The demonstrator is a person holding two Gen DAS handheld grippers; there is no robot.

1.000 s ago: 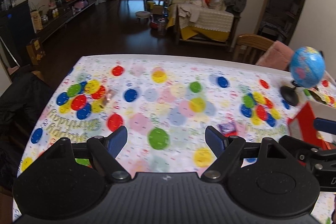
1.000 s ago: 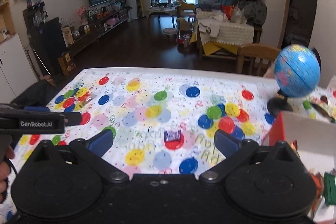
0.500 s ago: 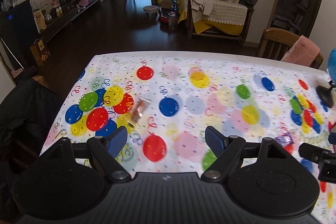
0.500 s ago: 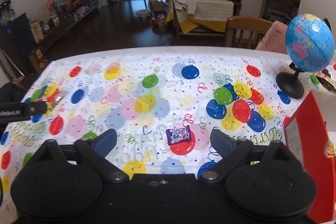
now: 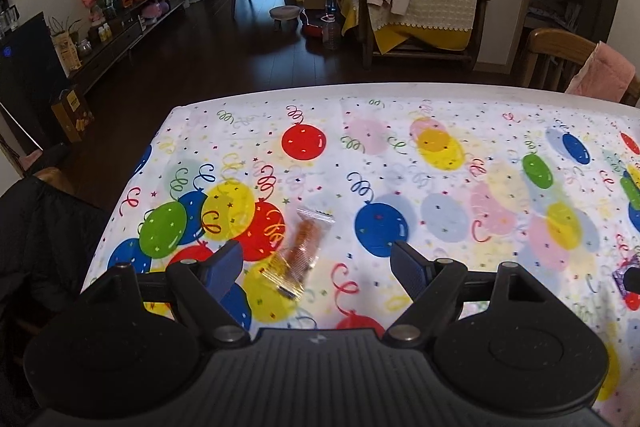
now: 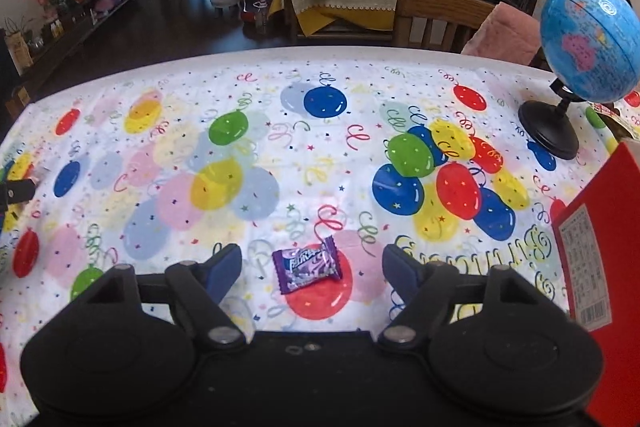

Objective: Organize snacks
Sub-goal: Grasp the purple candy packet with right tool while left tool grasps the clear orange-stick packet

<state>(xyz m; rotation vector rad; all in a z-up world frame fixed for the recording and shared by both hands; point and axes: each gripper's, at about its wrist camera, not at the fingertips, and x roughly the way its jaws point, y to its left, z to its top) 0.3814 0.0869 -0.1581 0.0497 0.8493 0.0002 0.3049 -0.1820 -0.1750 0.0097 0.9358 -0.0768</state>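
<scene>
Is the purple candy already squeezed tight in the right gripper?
No, the purple candy lies flat on the tablecloth between the open fingers of the right gripper, touching neither.

Balloon-print table [image 6: 280,75]: purple candy [image 6: 307,264], perhaps wafer packet [image 5: 301,251], globe [image 6: 576,67]

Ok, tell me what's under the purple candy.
The purple candy lies flat on the tablecloth, its lower half over a printed red balloon, between the open right gripper fingers. The print directly beneath the wrapper is covered.
</scene>
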